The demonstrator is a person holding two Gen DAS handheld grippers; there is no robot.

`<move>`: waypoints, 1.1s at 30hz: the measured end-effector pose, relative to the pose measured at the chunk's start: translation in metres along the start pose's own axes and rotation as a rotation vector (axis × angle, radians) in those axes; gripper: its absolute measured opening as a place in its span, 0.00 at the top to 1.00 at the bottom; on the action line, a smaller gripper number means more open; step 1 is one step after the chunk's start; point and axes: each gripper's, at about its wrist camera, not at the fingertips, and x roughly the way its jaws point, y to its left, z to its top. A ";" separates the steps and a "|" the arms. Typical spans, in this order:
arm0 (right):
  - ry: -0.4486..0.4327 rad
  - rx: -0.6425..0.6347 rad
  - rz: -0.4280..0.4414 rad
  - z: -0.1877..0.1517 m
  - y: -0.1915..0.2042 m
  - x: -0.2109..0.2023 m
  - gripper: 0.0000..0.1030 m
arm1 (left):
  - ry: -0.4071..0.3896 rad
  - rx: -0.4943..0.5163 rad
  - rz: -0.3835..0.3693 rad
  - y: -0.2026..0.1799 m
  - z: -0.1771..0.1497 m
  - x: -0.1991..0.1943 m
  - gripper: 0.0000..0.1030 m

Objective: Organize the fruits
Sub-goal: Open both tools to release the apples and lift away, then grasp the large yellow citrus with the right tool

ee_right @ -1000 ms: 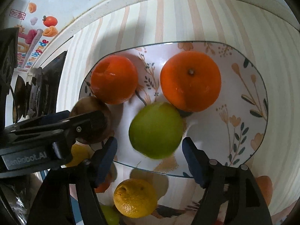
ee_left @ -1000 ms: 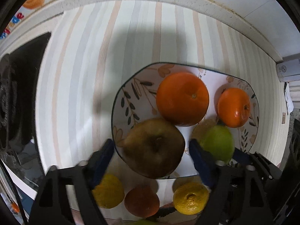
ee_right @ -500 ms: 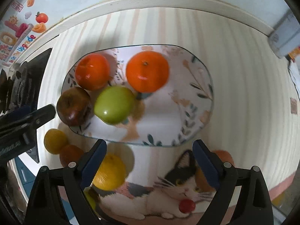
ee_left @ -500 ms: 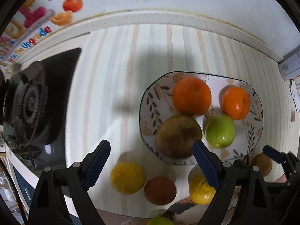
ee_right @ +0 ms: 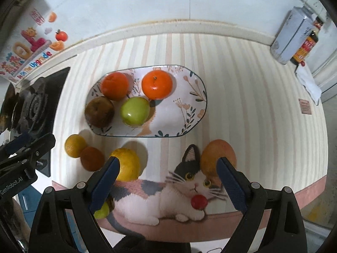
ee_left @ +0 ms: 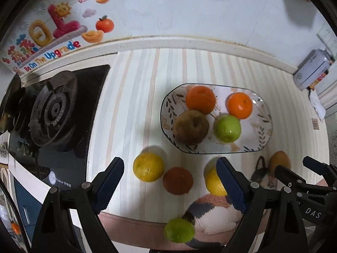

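Plate (ee_right: 198, 97): oval, floral, mid-frame on the striped mat (ee_right: 242, 97); holds four fruits in its left half.
Plate contents: two oranges (ee_right: 157, 85) at the back, one brown apple (ee_right: 99, 111) front left, one green apple (ee_right: 135, 111) beside it.
Loose fruit on mat: six, all below the plate: two lemons (ee_right: 126, 164), one brown fruit (ee_right: 92, 158), one orange-yellow fruit (ee_right: 218, 157) right, one lime (ee_left: 179, 230) at the bottom edge, one small yellow-green fruit (ee_right: 101, 210) partly hidden.
Left gripper (ee_left: 169, 186): jaws spread wide, holding nothing, above the loose fruit.
Right gripper (ee_right: 167, 186): jaws spread wide, holding nothing, above the cat print (ee_right: 189, 191).
Stove (ee_left: 52, 109): left of frame.
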 end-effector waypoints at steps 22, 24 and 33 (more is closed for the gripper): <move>-0.194 0.032 0.028 -0.065 0.004 -0.104 0.08 | -0.219 0.034 -0.046 -0.003 -0.056 -0.109 0.13; -0.197 0.038 0.036 -0.068 0.004 -0.104 0.08 | -0.224 0.043 -0.044 -0.005 -0.058 -0.111 0.13; -0.086 0.038 0.173 -0.067 0.013 -0.045 0.08 | -0.156 0.061 0.055 0.006 -0.058 -0.067 0.01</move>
